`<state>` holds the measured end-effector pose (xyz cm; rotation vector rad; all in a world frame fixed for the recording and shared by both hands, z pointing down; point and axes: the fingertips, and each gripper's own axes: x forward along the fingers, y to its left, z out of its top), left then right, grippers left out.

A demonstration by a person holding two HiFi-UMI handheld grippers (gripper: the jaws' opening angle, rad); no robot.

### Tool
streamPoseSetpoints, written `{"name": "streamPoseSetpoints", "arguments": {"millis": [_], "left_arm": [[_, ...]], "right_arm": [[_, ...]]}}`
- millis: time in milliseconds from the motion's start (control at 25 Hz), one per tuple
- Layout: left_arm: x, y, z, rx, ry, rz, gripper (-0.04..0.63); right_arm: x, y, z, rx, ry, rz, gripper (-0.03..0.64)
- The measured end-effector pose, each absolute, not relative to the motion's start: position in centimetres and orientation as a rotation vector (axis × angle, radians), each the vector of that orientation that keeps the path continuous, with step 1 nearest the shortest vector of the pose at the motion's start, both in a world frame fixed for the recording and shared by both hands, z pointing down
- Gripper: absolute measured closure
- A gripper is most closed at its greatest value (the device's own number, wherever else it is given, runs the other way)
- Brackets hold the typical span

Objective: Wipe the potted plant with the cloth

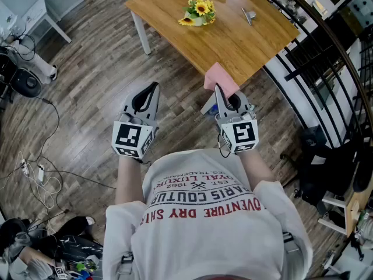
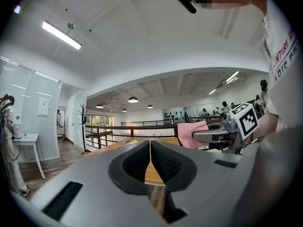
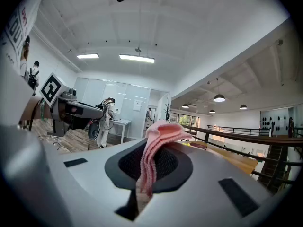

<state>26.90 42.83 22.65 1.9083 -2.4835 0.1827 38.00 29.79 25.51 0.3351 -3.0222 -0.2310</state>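
The left tongs (image 1: 152, 86) are held shut, with nothing between them. The right tongs (image 1: 217, 88) are closed on the pink cloth (image 1: 220, 77), which is bunched lengthwise along the jaws and juts past their tips toward the bench (image 1: 245, 45). The potted plant (image 1: 198, 12) is seen upright on the bench's far left part, well apart from the cloth.

Bright, even indoor light, glowing ceiling strip lights (image 2: 61, 34), soft shadows, fisheye bending, dark corners
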Motion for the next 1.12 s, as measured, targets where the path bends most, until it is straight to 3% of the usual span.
{"name": "streamPoseSetpoints", "arguments": {"millis": [600,1120], "left_arm": [[26.5,47.5,23.7,1.934,-2.438,0.181,0.574],[19.5,50.2,25.7,1.803,-2.494,0.168,0.573]], "right_arm": [[37.2,33.7,26.3,0.398,-3.013,-0.169,0.583],[30.9,33.1,28.9,0.42,-2.956,-0.137,0.583]]}}
